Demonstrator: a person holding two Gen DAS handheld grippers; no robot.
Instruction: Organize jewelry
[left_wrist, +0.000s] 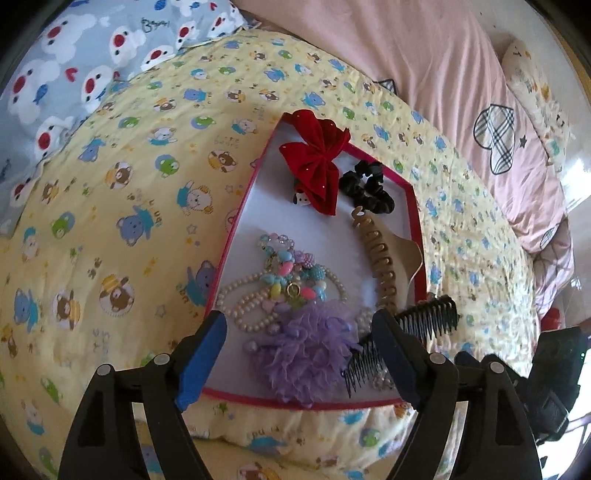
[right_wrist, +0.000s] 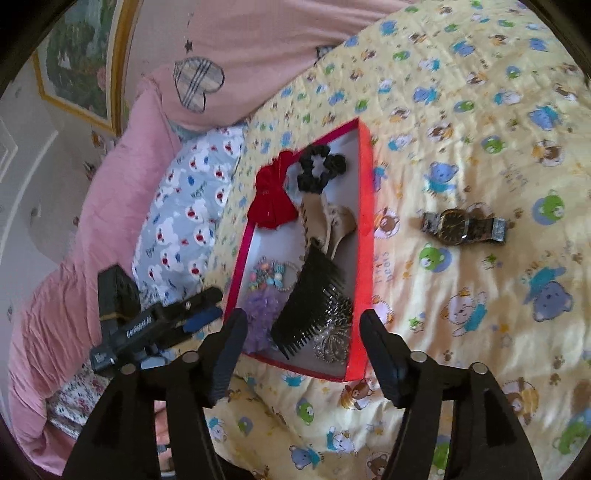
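A red-rimmed box (left_wrist: 415, 236) (right_wrist: 365, 206) lies on the yellow bear-print quilt. Inside it are a red bow (left_wrist: 317, 162) (right_wrist: 271, 199), a black scrunchie (left_wrist: 365, 186) (right_wrist: 319, 166), a beige claw clip (left_wrist: 380, 254) (right_wrist: 332, 225), bead necklaces (left_wrist: 280, 280) (right_wrist: 269, 277), a purple ruffle (left_wrist: 306, 354) (right_wrist: 258, 317), a black comb (left_wrist: 406, 334) (right_wrist: 314, 295) and a silver piece (right_wrist: 332, 343). My left gripper (left_wrist: 299, 332) stands open above the box's near end, with nothing pressed between its blue pads. My right gripper (right_wrist: 303, 332) is open too, over the comb and silver piece. A dark wristwatch (right_wrist: 463, 225) lies on the quilt right of the box.
A blue-grey patterned pillow (left_wrist: 74, 74) (right_wrist: 184, 206) lies beyond the quilt, with pink bedding (left_wrist: 443, 74) (right_wrist: 92, 221) around it. A framed picture (right_wrist: 85, 55) hangs on the wall. The other gripper's body (right_wrist: 155, 321) (left_wrist: 554, 387) shows at each view's side.
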